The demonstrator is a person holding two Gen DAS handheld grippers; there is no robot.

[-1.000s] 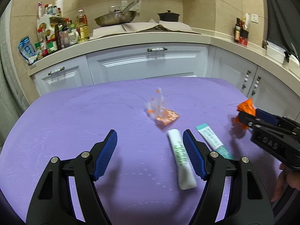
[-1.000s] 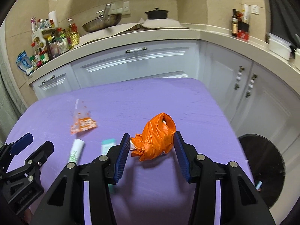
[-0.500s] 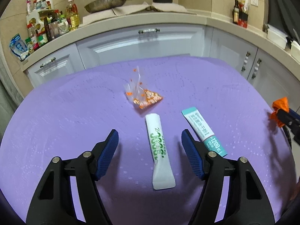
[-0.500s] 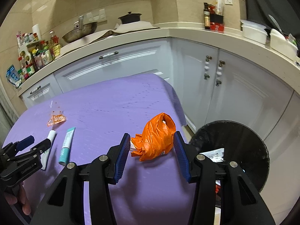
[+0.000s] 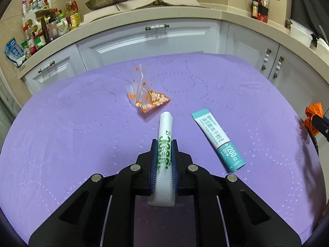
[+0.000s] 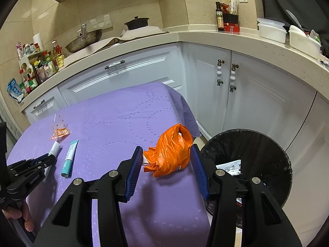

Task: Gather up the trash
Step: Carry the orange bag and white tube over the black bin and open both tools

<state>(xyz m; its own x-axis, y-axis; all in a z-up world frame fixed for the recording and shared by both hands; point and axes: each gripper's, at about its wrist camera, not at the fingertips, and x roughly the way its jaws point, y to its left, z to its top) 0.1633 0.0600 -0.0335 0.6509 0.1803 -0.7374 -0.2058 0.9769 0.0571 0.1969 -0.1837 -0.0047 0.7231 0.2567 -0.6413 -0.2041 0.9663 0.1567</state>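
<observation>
- Left claw [image 5: 163, 160], angled down at the bench [image 5: 61, 144], has just been closing; pads now clamp the white sachet [image 5: 164, 131], frame centre.
- Right claw [image 6: 167, 160], part open, grips the orange bag [image 6: 172, 150] beside the black bin [image 6: 257, 154].

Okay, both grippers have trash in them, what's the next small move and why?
Probably carry the right gripper a little further over the black bin and open it: its orange bag hangs right at the table edge beside the bin. The left gripper has just been closing on the white sachet, which can follow.
</observation>
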